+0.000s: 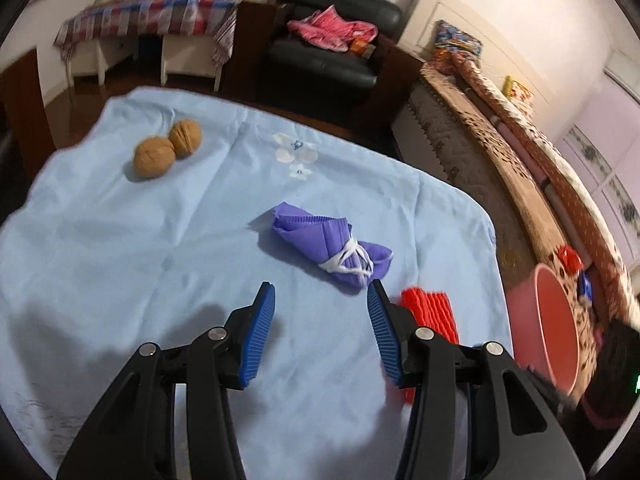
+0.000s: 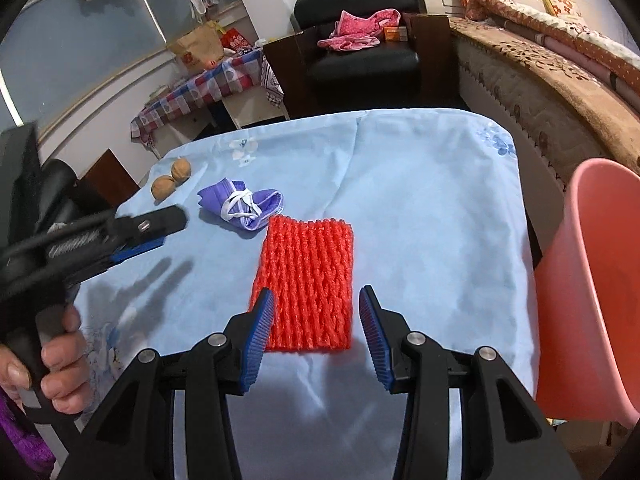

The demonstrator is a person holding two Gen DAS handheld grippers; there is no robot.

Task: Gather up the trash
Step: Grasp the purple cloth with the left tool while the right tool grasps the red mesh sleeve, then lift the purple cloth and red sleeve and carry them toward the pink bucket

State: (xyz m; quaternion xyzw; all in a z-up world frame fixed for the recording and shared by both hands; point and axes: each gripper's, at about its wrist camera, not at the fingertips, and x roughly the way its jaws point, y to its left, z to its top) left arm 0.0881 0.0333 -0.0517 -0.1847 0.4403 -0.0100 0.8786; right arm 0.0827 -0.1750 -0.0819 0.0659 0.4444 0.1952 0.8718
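Observation:
A red foam net sleeve (image 2: 306,284) lies flat on the light blue tablecloth (image 2: 432,208). My right gripper (image 2: 316,300) is open and empty, its fingertips on either side of the sleeve's near end. A rolled purple face mask (image 1: 332,246) tied with its white straps lies beyond it, also in the right wrist view (image 2: 240,208). My left gripper (image 1: 320,294) is open and empty, just short of the mask; it shows at the left in the right wrist view (image 2: 140,236). Two walnuts (image 1: 166,152) sit at the far left. A pink bin (image 2: 596,292) stands off the table's right edge.
A black armchair (image 2: 360,40) with pink clothes stands beyond the table. A bed with patterned bedding (image 2: 552,80) runs along the right, behind the bin. A side table with a checked cloth (image 2: 208,88) and bags stands at the back left.

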